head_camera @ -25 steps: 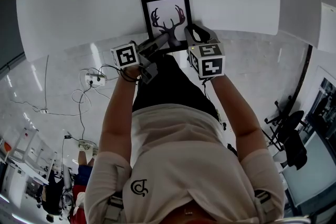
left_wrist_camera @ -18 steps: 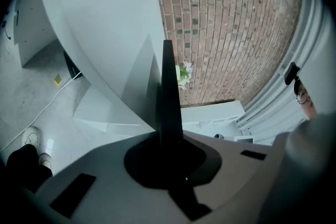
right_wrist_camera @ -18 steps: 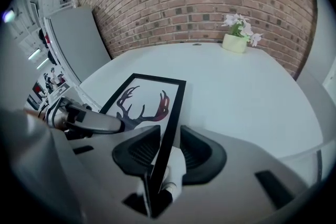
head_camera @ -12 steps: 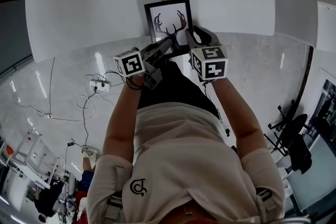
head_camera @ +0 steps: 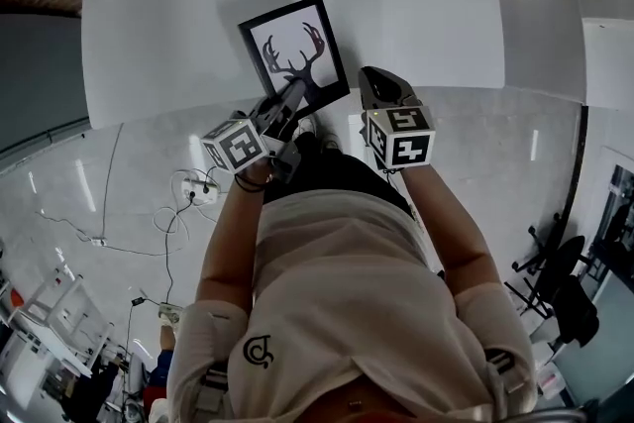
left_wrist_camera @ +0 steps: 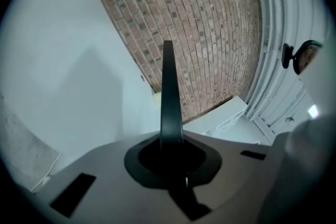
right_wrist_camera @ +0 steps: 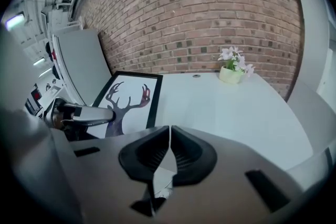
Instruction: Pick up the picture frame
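Note:
The picture frame, black-edged with a deer-antler print, hangs tilted above the white table. My left gripper is shut on its near bottom edge. In the left gripper view the frame stands edge-on as a thin black strip between the jaws of that gripper. My right gripper is to the right of the frame, apart from it. Its jaws are closing, tips together in the right gripper view, nothing between them. That view also shows the frame and the left gripper.
A small pot of pale flowers stands at the table's far edge by a brick wall. A second white table adjoins on the right. Cables and a power strip lie on the floor at the left.
The frame has come up off the table and tilted left in the left gripper. The right gripper has come away from the frame. Both hands have risen.

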{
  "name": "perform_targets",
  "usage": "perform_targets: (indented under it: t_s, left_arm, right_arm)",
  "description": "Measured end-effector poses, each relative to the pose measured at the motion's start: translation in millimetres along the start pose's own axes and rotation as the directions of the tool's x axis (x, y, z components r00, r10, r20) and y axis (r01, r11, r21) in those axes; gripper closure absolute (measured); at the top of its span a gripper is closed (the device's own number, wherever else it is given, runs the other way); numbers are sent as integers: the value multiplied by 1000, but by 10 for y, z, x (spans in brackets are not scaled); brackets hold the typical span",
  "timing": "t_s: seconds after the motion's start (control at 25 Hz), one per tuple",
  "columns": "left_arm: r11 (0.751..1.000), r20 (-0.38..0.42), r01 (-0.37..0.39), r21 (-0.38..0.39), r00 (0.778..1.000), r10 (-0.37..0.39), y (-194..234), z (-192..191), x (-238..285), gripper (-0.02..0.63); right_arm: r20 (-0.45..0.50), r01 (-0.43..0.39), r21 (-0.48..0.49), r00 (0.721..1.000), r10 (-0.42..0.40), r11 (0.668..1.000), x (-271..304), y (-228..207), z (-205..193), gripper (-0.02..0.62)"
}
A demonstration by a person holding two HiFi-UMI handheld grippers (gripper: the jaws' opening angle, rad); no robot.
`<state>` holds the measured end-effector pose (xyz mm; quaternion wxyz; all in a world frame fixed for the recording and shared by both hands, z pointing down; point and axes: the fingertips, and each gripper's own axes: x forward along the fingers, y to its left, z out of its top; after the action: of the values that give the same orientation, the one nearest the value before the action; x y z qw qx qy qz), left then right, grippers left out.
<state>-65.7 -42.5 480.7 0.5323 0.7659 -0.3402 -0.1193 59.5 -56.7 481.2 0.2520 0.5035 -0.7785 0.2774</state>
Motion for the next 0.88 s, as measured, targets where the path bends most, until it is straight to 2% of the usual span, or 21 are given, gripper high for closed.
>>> perform_targets:
  t_s: [0.12, 0.24, 0.44, 0.52, 0.68, 0.88]
  left_arm:
    - [996, 63, -23, 89, 998, 17, -271, 221, -85, 583]
    - [980, 108, -37, 197, 994, 16, -457, 501, -172, 583]
    - [919, 170, -65, 388, 985, -2, -700, 994, -275, 583]
    - [880, 201, -98, 465, 980, 2, -808, 1138, -324, 583]
    - [774, 269, -173, 609, 963, 4, -1032, 1397, -445, 583]
    - [646, 334, -254, 720, 942, -3, -1314, 1695, -537, 583]
  right_arm:
    - [36, 3, -11, 999, -3, 1000, -182, -25, 127, 586]
    - [96, 7, -20, 995, -5, 1000, -260, 46, 360, 586]
    - [217, 18, -55, 976, -6, 998, -256, 246, 848, 587]
    - [252, 20, -63, 968, -4, 998, -279, 300, 992, 588]
    - [313, 34, -85, 950, -6, 996, -348, 380, 1214, 588]
    - [379, 37, -109, 925, 7, 993, -425, 444, 1466, 588]
